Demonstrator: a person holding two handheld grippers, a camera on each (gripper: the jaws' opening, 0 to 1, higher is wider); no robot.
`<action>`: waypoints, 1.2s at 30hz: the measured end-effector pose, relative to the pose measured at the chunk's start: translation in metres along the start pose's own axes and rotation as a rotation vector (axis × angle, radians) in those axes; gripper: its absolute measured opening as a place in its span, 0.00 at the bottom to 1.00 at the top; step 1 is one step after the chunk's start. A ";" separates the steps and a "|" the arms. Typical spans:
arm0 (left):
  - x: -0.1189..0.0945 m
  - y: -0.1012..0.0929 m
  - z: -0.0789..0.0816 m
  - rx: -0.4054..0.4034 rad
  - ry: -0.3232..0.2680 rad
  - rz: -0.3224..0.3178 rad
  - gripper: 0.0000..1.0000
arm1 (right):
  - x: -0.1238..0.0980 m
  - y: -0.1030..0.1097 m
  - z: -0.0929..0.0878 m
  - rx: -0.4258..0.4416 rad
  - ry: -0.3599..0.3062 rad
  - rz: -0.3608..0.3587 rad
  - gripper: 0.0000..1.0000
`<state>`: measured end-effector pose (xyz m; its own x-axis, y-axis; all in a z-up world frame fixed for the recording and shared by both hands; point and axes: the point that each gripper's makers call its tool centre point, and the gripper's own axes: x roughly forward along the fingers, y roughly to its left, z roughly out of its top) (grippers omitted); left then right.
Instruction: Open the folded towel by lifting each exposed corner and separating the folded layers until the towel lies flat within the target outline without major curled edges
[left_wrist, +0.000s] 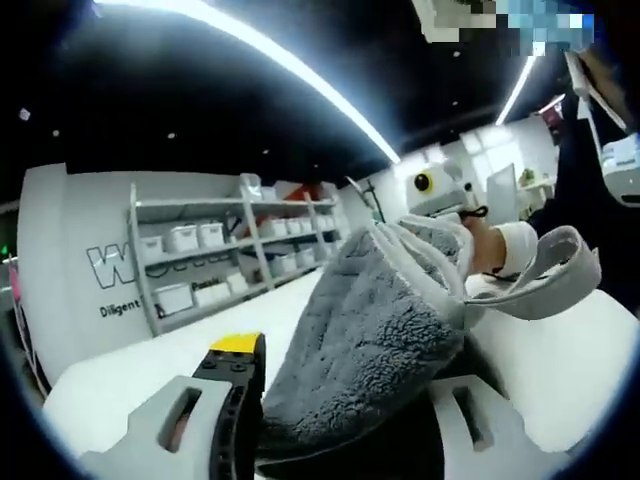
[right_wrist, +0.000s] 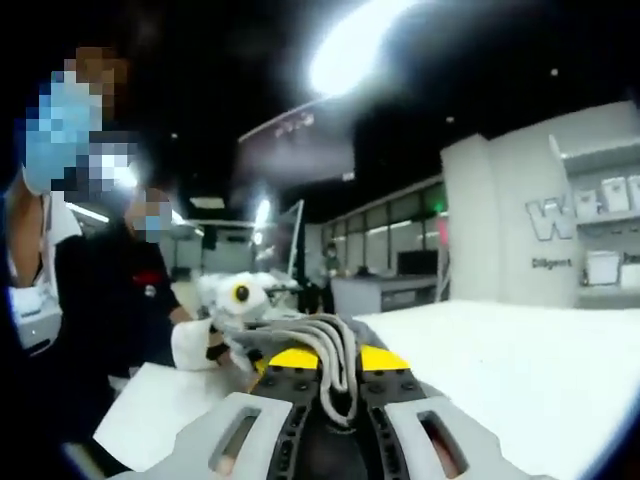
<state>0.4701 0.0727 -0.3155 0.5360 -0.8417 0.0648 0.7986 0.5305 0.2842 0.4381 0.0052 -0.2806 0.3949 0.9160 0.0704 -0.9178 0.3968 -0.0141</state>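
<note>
Grey towel (left_wrist: 375, 330) is up off the white bench (left_wrist: 130, 375), bunched between both tools. Left tool (left_wrist: 340, 420) is clamped on its fluffy bulk, right tool (right_wrist: 325, 385) pinches the white-trimmed edge. Shelves (left_wrist: 215, 255) with bins sit past the far edge; a person (right_wrist: 110, 300) stands close beside the bench.
</note>
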 end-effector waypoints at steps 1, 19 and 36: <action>-0.001 0.001 0.002 -0.012 -0.012 0.001 0.37 | 0.001 0.001 0.000 -0.019 0.002 -0.001 0.05; -0.013 -0.009 0.013 -0.145 -0.044 -0.091 0.12 | 0.005 -0.003 -0.001 -0.291 -0.017 -0.049 0.18; -0.029 -0.012 0.035 -0.463 -0.113 -0.237 0.10 | 0.016 0.006 -0.027 -0.467 0.085 -0.014 0.45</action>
<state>0.4350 0.0869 -0.2873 0.3137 -0.9359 0.1600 0.9452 0.2918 -0.1467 0.4396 0.0239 -0.3068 0.4264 0.9045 -0.0075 -0.8035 0.3750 -0.4623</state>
